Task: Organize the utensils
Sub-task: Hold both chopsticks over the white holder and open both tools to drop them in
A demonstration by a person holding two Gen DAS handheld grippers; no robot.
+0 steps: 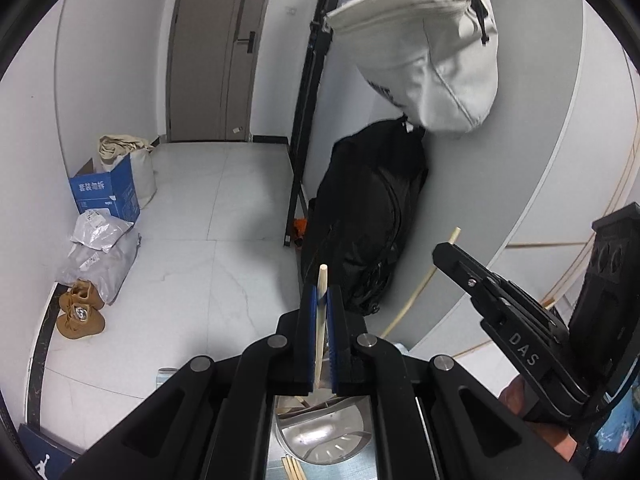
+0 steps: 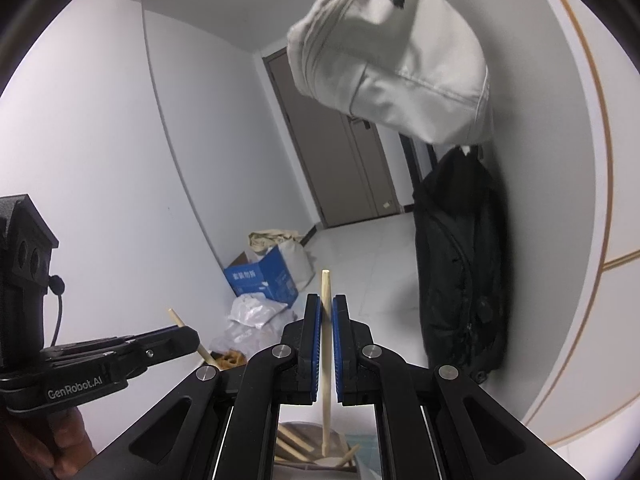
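My left gripper [image 1: 321,300] is shut on a pale wooden chopstick [image 1: 320,332] that stands nearly upright between its blue pads. In the right wrist view my right gripper [image 2: 326,304] is shut on a second chopstick [image 2: 327,360], also upright, with its lower tip over a dish. The right gripper [image 1: 444,250] also shows from the side in the left wrist view, its chopstick [image 1: 416,292] slanting down. The left gripper [image 2: 192,334] shows at the left of the right wrist view. Below both lies a metal dish [image 1: 320,436] and several loose chopsticks [image 2: 296,448].
A pale canvas bag [image 1: 432,52] hangs overhead near the wall. A black bag [image 1: 368,216] leans on the wall beside a black stand [image 1: 308,120]. On the floor at the left are a blue box [image 1: 106,194], grey parcels [image 1: 100,252] and brown shoes [image 1: 80,312].
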